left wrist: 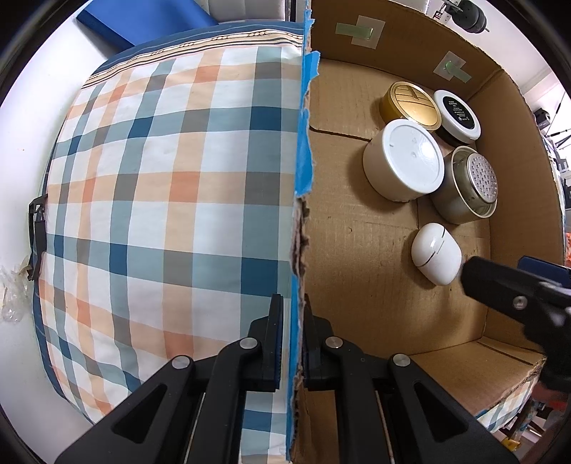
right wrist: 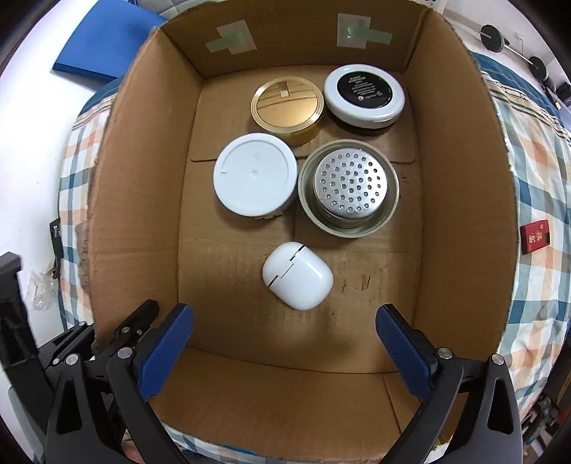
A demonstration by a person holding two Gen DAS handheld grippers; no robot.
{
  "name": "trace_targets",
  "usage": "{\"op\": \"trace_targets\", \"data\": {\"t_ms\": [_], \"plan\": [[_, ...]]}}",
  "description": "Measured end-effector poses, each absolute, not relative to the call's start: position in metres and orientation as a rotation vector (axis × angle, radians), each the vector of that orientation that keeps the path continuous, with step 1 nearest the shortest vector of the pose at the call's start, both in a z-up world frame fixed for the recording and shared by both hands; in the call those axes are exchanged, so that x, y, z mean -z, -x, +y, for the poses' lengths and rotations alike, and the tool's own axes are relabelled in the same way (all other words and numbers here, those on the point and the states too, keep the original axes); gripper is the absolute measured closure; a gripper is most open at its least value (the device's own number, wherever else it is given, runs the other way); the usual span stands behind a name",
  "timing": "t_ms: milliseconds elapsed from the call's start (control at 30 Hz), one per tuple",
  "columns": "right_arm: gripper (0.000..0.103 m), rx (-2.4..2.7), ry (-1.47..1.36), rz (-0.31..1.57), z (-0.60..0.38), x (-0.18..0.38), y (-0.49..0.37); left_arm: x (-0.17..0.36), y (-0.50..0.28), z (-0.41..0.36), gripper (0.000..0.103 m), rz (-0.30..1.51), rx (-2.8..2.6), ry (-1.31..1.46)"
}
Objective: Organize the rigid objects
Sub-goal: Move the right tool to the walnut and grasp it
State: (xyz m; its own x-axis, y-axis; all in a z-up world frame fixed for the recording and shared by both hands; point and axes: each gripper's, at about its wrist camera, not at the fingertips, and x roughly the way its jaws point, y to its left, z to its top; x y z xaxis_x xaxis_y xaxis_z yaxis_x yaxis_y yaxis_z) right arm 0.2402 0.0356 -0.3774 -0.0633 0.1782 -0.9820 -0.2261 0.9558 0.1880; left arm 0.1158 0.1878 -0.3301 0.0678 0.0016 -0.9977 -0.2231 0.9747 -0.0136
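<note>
Right wrist view: nearest us, the right claw point(right wrist: 285, 342) stands wide open and empty, its blue pads point(right wrist: 167, 353) hanging over the near floor of the cardboard box point(right wrist: 142, 200). Just beyond lies the white earbud case point(right wrist: 298, 280), alone on the box floor and apart from the other things. We judge it light, hard and slippery; its rounded glossy shell gives little purchase, so a hold across the two flatter faces, square to the lid seam, looks safest.

Behind it stand four round containers, close together. The white-lidded jar point(right wrist: 255, 175) is smooth plastic and best taken across its straight wall. The metal tin point(right wrist: 348, 187), with its perforated disc, looks stiff and thin-rimmed. Farther back are the gold tin point(right wrist: 287, 105) and the black-topped jar point(right wrist: 364, 94), both rigid with shallow sides. We judge none of them heavy.

Left wrist view: the left claw point(left wrist: 292, 339) is closed on the box's left wall point(left wrist: 301, 214), a ragged corrugated edge bound with blue tape point(left wrist: 303, 135), steadying the box. The box rests on a bed with a soft checked cover point(left wrist: 160, 196). Far back lies a blue board point(left wrist: 142, 21).
</note>
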Motion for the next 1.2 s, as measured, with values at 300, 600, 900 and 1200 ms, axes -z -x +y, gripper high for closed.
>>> {"op": "trace_targets", "data": {"t_ms": [300,600,900,1200], "plan": [[0.000,-0.335,-0.118,1.438,-0.004,0.319,-0.242,0.334,-0.114,0.187,0.097,1.504,-0.156,0.180],[0.000,-0.039,-0.319,1.295,-0.142,0.296,-0.244,0.335,-0.111,0.184,0.097,1.499,-0.156,0.177],[0.026,0.055,-0.371,1.601,-0.198,0.418,-0.240,0.338,-0.109,0.183,0.097,1.512,-0.152,0.159],[0.052,0.066,-0.291,1.618,-0.186,0.446,-0.238,0.340,-0.108,0.183,0.097,1.512,-0.152,0.148]]}}
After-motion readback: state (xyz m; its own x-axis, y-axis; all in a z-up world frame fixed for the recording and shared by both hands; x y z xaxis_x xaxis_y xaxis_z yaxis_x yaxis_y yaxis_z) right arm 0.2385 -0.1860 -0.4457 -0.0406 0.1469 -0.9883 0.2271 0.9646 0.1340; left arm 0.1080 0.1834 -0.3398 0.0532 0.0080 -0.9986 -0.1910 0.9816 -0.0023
